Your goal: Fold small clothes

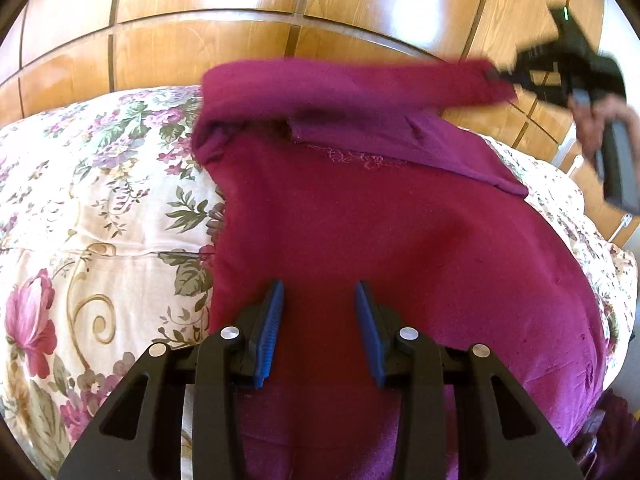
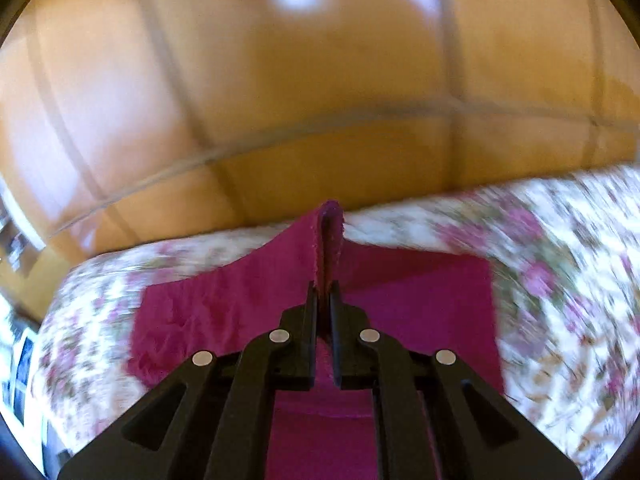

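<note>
A magenta garment point(image 1: 380, 240) lies spread on a floral bedspread point(image 1: 80, 208). My left gripper point(image 1: 320, 292) stands open just above the garment's near part, and its blue pads point(image 1: 272, 320) have nothing pinched between them. My right gripper point(image 1: 496, 76), held by a hand point(image 1: 592, 120) at the upper right, is shut on the end of the garment's sleeve point(image 1: 400, 88), which is lifted and stretched across the top. In the right wrist view, the right gripper point(image 2: 324, 292) pinches a fold of the magenta cloth point(image 2: 330, 232), and the rest of the garment point(image 2: 420, 300) lies below it.
Glossy wooden panels point(image 1: 200, 0) rise right behind the bed, also filling the upper right wrist view point(image 2: 320, 100). Floral bedspread point(image 2: 560, 280) extends to both sides of the garment. The right wrist view is motion-blurred.
</note>
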Demonstrator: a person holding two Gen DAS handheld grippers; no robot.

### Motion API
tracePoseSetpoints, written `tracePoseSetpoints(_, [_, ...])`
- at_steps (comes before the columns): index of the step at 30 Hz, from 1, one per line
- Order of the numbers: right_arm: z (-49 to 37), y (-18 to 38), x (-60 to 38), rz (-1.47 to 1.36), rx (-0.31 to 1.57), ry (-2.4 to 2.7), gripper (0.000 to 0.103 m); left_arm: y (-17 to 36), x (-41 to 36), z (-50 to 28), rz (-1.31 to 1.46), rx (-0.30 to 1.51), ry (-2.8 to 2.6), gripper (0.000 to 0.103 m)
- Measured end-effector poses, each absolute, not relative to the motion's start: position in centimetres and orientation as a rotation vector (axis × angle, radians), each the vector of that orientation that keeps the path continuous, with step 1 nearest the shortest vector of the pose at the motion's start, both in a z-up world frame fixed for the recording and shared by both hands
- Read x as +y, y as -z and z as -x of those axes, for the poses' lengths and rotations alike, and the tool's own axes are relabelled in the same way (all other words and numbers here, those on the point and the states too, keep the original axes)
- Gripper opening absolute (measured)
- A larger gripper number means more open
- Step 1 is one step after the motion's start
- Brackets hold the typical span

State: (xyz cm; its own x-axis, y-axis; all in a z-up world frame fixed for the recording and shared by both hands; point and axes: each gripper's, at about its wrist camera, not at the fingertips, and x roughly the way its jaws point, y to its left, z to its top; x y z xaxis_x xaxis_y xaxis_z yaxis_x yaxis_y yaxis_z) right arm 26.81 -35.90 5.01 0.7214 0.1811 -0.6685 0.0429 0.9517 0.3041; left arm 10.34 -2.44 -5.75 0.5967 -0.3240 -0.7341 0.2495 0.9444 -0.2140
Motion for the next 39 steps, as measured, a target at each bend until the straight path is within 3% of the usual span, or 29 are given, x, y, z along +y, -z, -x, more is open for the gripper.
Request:
tracePoseSetpoints(4, [-26.7,0.1,-40.7,-0.389,0.86,0.038,0.005,5.6,-2.7,-10.6,0.082,0.884,0.331,0.036])
tracePoseSetpoints(6, [-26.5,2.7,-41.9,-0.429,0.902,0.077,0.009,5.1,-2.9,-11.0,0.072,0.921,0.33,0.036])
tracePoseSetpoints(7, [-26.2,3.3,-42.5,-0.447,0.908,0.076,0.018,4.7,-2.9,-11.3,0.068,0.945,0.33,0.036])
tracePoseSetpoints(8, [-26.0,4.0,-43.2,-0.466,0.911,0.08,0.047,4.1,-2.9,-11.7,0.069,0.978,0.331,0.036])
tracePoseSetpoints(9, [-25.6,4.2,-43.8,-0.493,0.901,0.085,0.059,3.5,-2.7,-11.9,0.078,0.988,0.338,0.036])
tracePoseSetpoints(10, [-25.0,4.2,-44.2,-0.513,0.878,0.081,0.063,2.4,-2.4,-12.2,0.104,0.973,0.354,0.036])
tracePoseSetpoints(14, [-22.7,1.4,-44.9,-0.488,0.787,0.095,0.066,-0.6,-1.8,-14.6,0.128,0.886,0.344,0.036])
tracePoseSetpoints(20, [-23.7,-1.0,-41.6,-0.376,0.751,0.01,0.07,-1.0,-3.8,-21.0,0.172,0.855,0.31,0.036])
tracePoseSetpoints(26, [-25.9,3.9,-38.6,-0.276,0.859,0.027,0.074,5.5,-4.9,-25.7,0.18,1.041,0.225,0.036])
tracePoseSetpoints(27, [-26.2,6.2,-38.5,-0.271,0.909,0.04,0.075,5.7,-4.5,-25.1,0.198,0.99,0.244,0.036])
tracePoseSetpoints(34, [-25.3,8.2,-39.0,-0.323,0.839,0.001,0.081,2.1,-3.7,-25.0,0.233,0.935,0.263,0.036])
tracePoseSetpoints(39, [-25.3,8.2,-38.7,-0.307,0.842,-0.004,0.086,0.2,-3.9,-29.2,0.249,0.875,0.245,0.036])
